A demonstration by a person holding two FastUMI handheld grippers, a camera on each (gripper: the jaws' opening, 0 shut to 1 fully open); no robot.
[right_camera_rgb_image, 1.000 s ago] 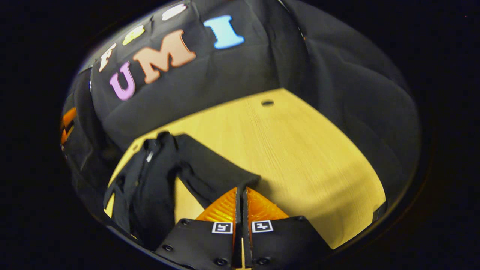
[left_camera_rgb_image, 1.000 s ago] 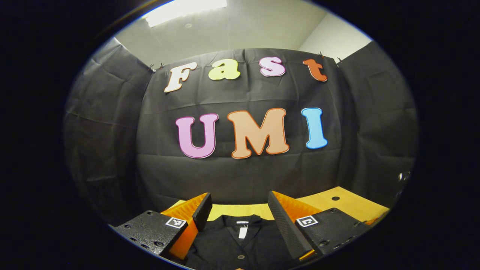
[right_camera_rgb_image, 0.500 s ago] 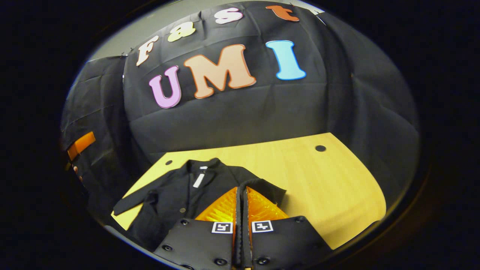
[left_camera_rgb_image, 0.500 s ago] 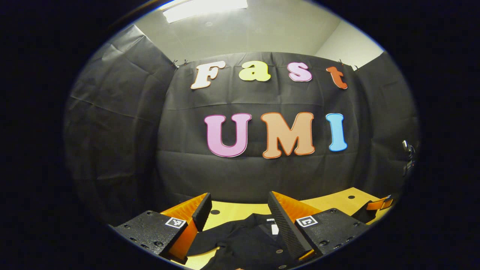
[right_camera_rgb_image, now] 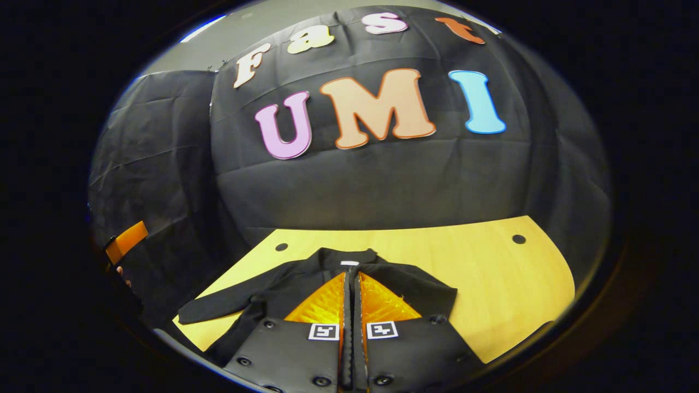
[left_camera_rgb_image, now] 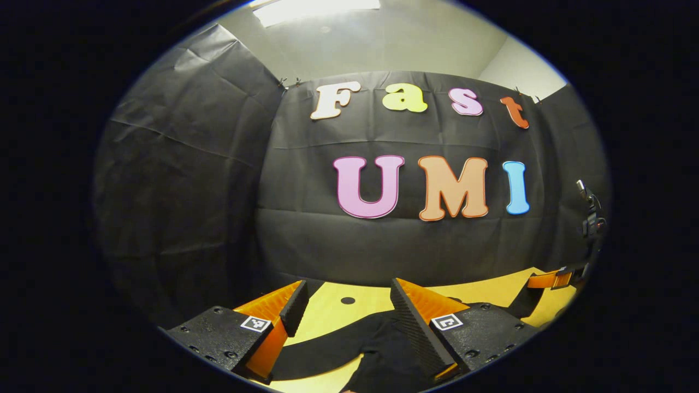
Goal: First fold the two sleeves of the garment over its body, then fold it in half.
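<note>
A black jacket (right_camera_rgb_image: 306, 284) lies collar-away on the yellow table (right_camera_rgb_image: 491, 273), with a white label at its neck. My right gripper (right_camera_rgb_image: 350, 277) hovers over the jacket's chest, shut on the right sleeve (right_camera_rgb_image: 420, 286), which is drawn in across the body. The left sleeve (right_camera_rgb_image: 218, 308) still stretches out flat to the left. In the left gripper view the jacket (left_camera_rgb_image: 382, 338) lies under my left gripper (left_camera_rgb_image: 347, 290), whose fingers stand wide apart with nothing between them, above the shoulder and the left sleeve (left_camera_rgb_image: 317, 355).
The tabletop has small round holes (right_camera_rgb_image: 518, 239) near its far edge. Black cloth walls close the booth behind and at both sides. Bare wood extends right of the jacket. A hand with the left gripper (right_camera_rgb_image: 126, 243) shows at the far left edge.
My right gripper has carried the right sleeve from the table's right side in over the jacket's body. The left gripper, still open, has shifted left from the collar toward the left sleeve.
</note>
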